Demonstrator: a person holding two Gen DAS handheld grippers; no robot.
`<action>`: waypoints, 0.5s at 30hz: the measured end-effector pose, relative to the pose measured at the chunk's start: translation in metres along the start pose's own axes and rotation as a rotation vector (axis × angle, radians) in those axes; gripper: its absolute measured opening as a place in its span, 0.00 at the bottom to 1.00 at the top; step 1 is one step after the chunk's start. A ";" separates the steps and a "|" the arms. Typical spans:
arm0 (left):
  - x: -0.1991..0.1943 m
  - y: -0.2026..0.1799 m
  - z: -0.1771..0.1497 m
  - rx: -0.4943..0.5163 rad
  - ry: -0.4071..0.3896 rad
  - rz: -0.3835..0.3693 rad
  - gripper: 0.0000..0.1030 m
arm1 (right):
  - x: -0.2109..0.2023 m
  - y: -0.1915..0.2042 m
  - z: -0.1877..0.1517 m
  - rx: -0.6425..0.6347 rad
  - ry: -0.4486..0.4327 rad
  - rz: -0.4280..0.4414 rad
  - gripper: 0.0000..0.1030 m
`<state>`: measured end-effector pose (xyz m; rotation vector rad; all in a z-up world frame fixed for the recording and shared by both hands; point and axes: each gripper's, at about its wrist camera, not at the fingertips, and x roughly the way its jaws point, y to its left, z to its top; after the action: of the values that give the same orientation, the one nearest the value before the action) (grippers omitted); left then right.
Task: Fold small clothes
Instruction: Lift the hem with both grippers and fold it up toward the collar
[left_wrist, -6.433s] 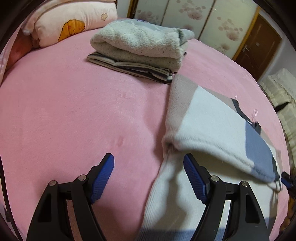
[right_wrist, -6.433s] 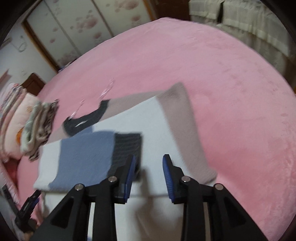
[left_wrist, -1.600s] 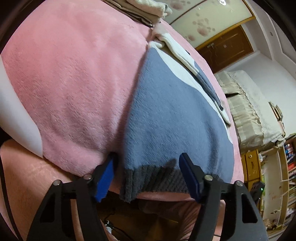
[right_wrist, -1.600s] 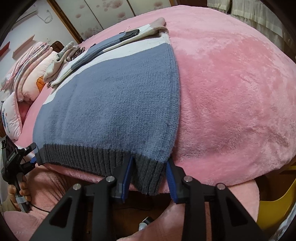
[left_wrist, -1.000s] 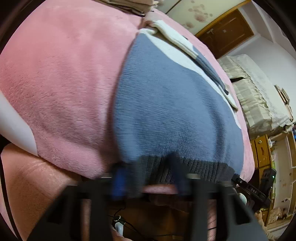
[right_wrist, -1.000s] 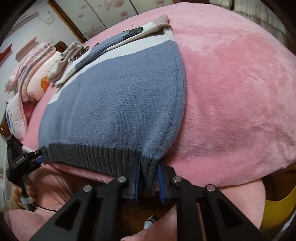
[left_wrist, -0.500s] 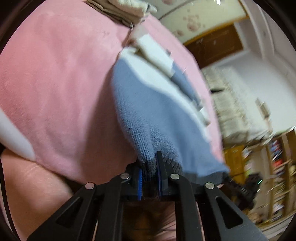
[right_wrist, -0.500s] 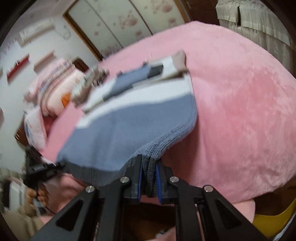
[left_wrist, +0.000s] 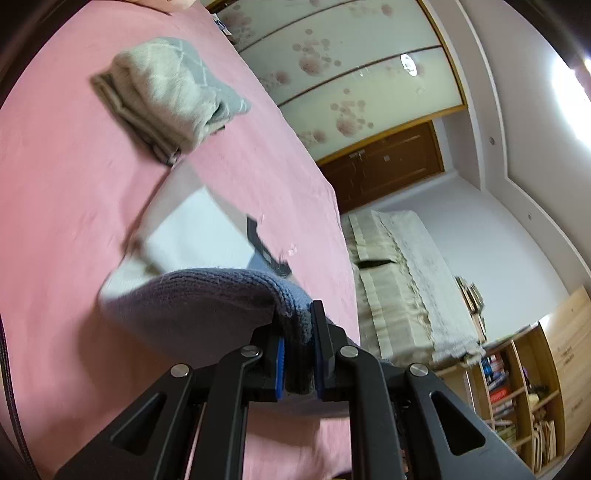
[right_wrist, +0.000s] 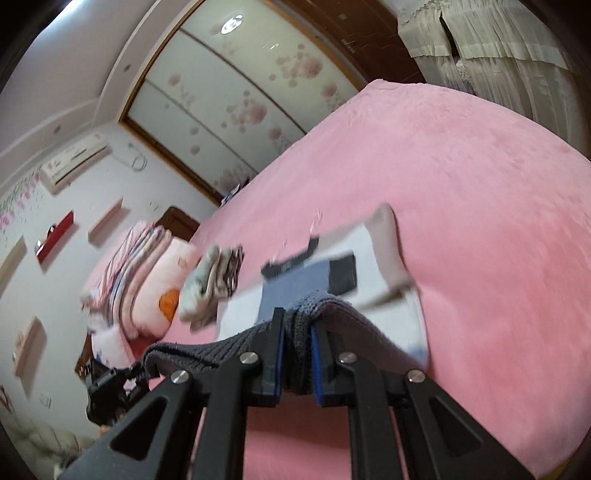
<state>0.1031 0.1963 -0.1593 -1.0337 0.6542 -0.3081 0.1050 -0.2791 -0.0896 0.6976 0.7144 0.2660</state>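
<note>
Our left tool (left_wrist: 298, 354) and right tool (right_wrist: 297, 360) each pinch the dark hem of the sweater (left_wrist: 207, 295), lifting it above the pink bed (left_wrist: 74, 184); its white part lies flat, near folded clothes (left_wrist: 166, 92).

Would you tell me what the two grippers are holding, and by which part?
Both hold the sweater by its dark grey ribbed hem: left gripper at one corner, right gripper at the other.

The sweater (left_wrist: 195, 236) lies on the bed (left_wrist: 66, 177), the folded pile (left_wrist: 166, 92) behind it.
</note>
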 end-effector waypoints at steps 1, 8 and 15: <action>0.013 0.001 0.014 -0.014 -0.005 0.010 0.09 | 0.009 0.002 0.009 0.005 -0.005 -0.002 0.11; 0.093 0.024 0.079 -0.034 -0.020 0.107 0.09 | 0.100 -0.001 0.071 0.016 0.006 -0.082 0.11; 0.174 0.072 0.111 -0.094 0.070 0.242 0.29 | 0.193 -0.033 0.093 0.038 0.102 -0.222 0.14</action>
<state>0.3036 0.2164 -0.2451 -1.0243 0.8546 -0.1030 0.3096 -0.2632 -0.1590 0.6383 0.8893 0.0852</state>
